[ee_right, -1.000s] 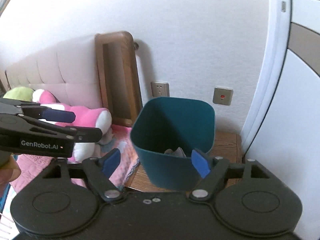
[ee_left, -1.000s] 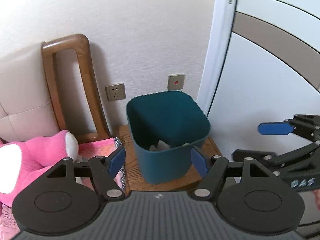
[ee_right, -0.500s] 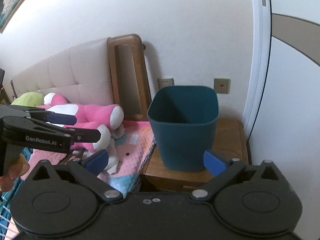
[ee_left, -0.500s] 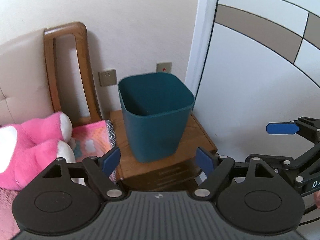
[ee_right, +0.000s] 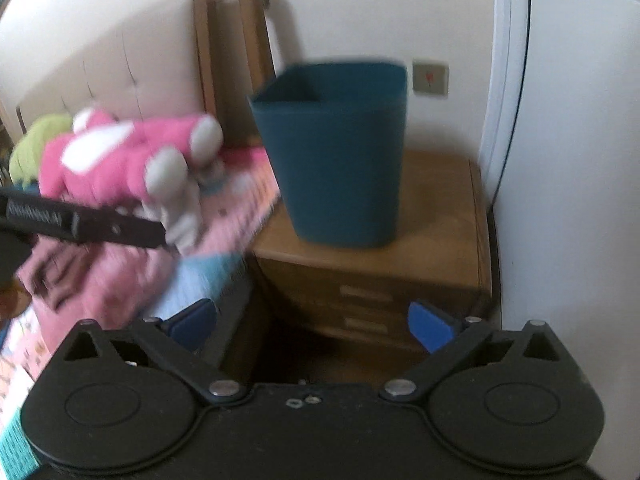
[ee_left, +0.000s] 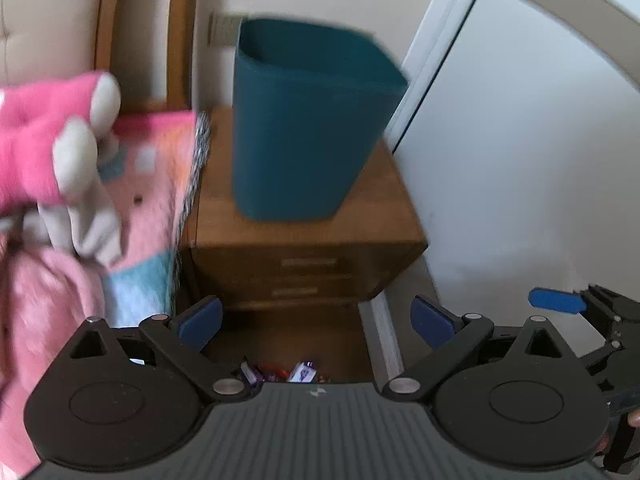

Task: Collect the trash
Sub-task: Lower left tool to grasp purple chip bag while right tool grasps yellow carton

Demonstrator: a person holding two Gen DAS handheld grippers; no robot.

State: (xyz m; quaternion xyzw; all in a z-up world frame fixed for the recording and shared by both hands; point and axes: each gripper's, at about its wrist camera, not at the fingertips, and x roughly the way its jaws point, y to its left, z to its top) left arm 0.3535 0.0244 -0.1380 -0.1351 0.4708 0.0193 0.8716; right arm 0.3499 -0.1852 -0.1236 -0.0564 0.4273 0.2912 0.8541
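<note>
- The left gripper [ee_left: 316,322] was opening, its jaws already spread wide, with nothing between the blue pads and nothing touched.
- The right gripper [ee_right: 314,322] stood wide open, likewise holding and touching nothing.
- Both grippers pointed steeply down, toward the front of the nightstand [ee_left: 308,240] and the floor at its foot.
- In the left wrist view the right gripper [ee_left: 560,302] showed at the right edge, well to the right of the nightstand, with a bit of a hand [ee_left: 634,418] behind it.
- In the right wrist view the left gripper [ee_right: 80,222] crossed the left edge, over the bed, left of the nightstand.
- The bin [ee_left: 308,120], dark teal, stood upright on top of the nightstand; its inside was not visible.
- Some trash [ee_left: 280,372], small coloured wrappers, lay on the floor in front of the nightstand, just below the left gripper's jaws and partly hidden by its body.
- A pink plush [ee_right: 132,160] lay on the blanket [ee_left: 156,176] left of the nightstand.
- The frames were blurred.
</note>
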